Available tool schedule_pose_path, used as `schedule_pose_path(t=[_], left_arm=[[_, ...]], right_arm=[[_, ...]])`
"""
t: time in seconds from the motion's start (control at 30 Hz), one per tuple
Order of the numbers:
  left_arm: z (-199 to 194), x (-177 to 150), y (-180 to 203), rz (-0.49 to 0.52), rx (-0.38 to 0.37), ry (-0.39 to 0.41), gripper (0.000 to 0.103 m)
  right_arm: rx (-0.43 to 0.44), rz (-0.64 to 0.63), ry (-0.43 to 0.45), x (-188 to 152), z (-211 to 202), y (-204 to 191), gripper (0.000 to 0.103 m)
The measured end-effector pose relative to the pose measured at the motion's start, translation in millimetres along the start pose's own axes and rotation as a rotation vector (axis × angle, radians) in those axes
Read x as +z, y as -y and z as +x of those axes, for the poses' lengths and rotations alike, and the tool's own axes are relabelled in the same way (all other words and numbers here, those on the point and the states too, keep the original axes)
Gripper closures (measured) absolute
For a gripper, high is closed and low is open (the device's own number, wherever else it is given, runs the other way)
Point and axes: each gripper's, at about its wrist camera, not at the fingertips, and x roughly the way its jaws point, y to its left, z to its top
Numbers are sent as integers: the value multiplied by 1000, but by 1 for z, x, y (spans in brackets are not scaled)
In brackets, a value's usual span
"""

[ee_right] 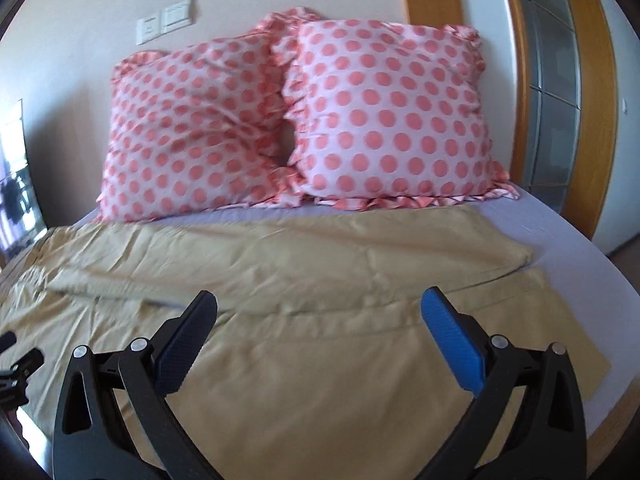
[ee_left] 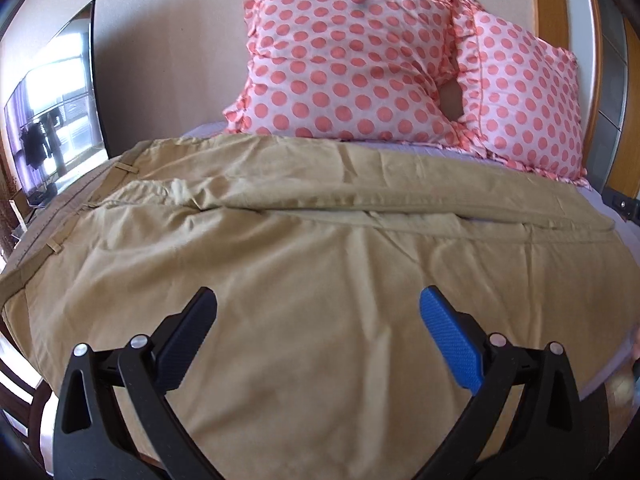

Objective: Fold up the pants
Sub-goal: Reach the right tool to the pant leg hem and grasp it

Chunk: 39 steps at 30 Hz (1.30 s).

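Tan pants (ee_left: 304,240) lie spread flat across the bed, waistband with belt loops (ee_left: 52,246) at the left, the two legs running to the right side by side. In the right wrist view the pants (ee_right: 320,280) show their leg cuffs (ee_right: 576,364) at the right. My left gripper (ee_left: 318,308) is open and empty, hovering over the near leg close to the waist end. My right gripper (ee_right: 320,308) is open and empty above the near leg toward the cuff end. Part of the left gripper (ee_right: 16,364) shows at the left edge of the right wrist view.
Two pink polka-dot pillows (ee_left: 352,60) (ee_right: 384,112) lean against the wall at the head of the bed. The lilac sheet (ee_right: 580,256) shows to the right of the pants. A TV screen (ee_left: 52,120) stands at the left. A wooden door frame (ee_right: 592,100) is at the right.
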Motion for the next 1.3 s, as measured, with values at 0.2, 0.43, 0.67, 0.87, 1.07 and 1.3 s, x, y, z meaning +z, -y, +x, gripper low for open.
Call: schedule_pose_path(t=[0.2,0.43,0.67,0.87,1.07,1.3], left_arm=[[22,42,-33,-91,58,11,2],[47,61,-58,-161,81,35,2],[64,59,-65,-192,23,-4,2],[72,55,-82,-294,-23,-39,2],[73,50,-96,-372,-58,-36,2],[71,51,-89,-337,-59,-19,2]], right_arm=[[-253,235,-183,79,119,77,1],[-418,400,-391,102,243,123,25],[-553,373,-394,100,289,126,23],[-467,345,-313,85,269,132,86],[-205,517,-139,53,192,163,97],[-10,648,19,-25,27,150,98]])
